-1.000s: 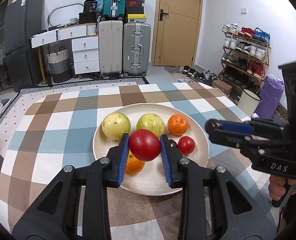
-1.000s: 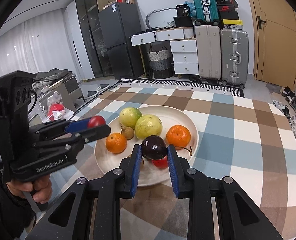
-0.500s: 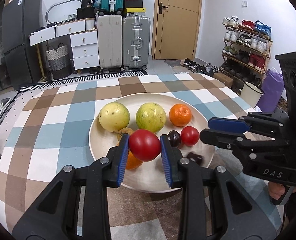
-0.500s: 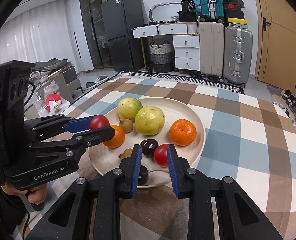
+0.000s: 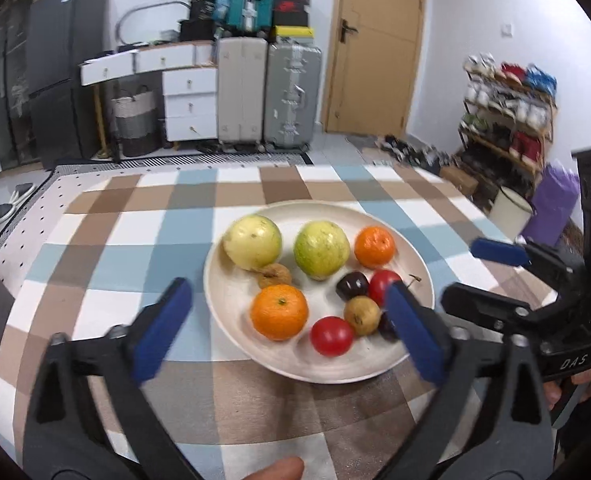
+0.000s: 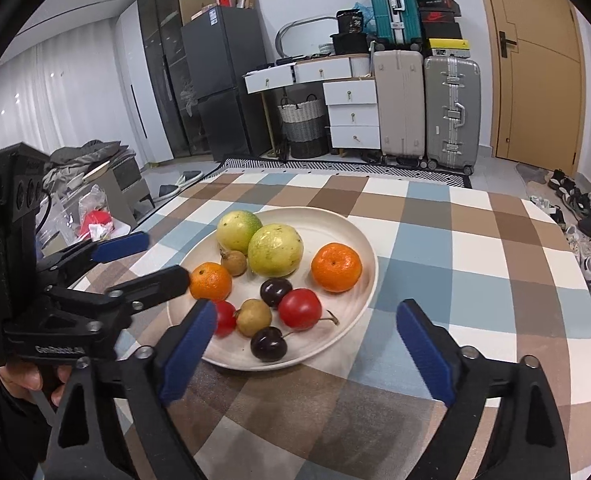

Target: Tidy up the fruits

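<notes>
A cream plate on the checked tablecloth holds several fruits: two green guavas, two oranges, red tomatoes, dark plums and small brown fruits. My left gripper hangs over the plate's near-left side, its jaws opening wide, nothing pressed between the pads. The right gripper hovers over the plate's near edge, jaws also opening, empty; a dark plum and a red tomato lie below it. Each gripper shows in the other's view: the right gripper, the left gripper.
The tablecloth spreads bare to the right and far side of the plate. Beyond the table stand suitcases, white drawers, a fridge, a door and a shoe rack. A hand holds the left gripper.
Both grippers went from shut to wide open. The red tomato dropped from the left jaws onto the plate. The dark plum left the right jaws and lies on the plate.
</notes>
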Motion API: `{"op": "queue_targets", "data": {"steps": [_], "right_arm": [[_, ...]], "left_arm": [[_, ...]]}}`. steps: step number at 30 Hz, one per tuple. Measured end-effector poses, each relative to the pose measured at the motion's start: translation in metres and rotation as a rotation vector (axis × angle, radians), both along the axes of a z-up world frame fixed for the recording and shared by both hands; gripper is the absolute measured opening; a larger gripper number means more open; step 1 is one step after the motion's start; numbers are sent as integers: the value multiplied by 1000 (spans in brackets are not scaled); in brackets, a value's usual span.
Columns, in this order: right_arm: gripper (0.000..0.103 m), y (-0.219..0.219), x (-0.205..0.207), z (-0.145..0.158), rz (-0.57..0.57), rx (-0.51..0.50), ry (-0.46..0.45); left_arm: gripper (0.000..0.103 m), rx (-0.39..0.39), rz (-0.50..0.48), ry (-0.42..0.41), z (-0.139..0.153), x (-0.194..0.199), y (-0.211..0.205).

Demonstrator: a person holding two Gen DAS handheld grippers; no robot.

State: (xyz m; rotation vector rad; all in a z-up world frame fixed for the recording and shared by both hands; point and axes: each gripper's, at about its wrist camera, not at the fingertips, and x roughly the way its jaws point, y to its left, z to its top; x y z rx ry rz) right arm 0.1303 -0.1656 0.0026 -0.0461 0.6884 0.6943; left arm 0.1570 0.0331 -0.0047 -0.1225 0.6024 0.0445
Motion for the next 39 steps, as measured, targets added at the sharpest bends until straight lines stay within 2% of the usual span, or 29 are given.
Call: {"op": "queue_targets", "data": {"steps": [4, 11, 19, 24, 33, 39], "right_arm": [[102, -8, -5, 3, -1, 22, -2], [103, -19, -31, 7, 5, 49, -67], [103, -21, -48, 10, 11, 80, -113], [103, -17, -55, 9, 20, 77, -142], [103, -14, -61, 10, 30, 73, -177], [103, -13, -61, 9, 32, 71, -181]], "left_arm": [[103, 4, 9, -32, 3, -14, 4], [103, 44, 28, -62, 5, -41, 0], [103, 12, 46, -111, 6, -67, 3], [103, 12, 30, -110, 4, -69, -1], [103, 62, 2, -135, 4, -73, -13], [103, 53, 8, -130, 4, -72, -13]]}}
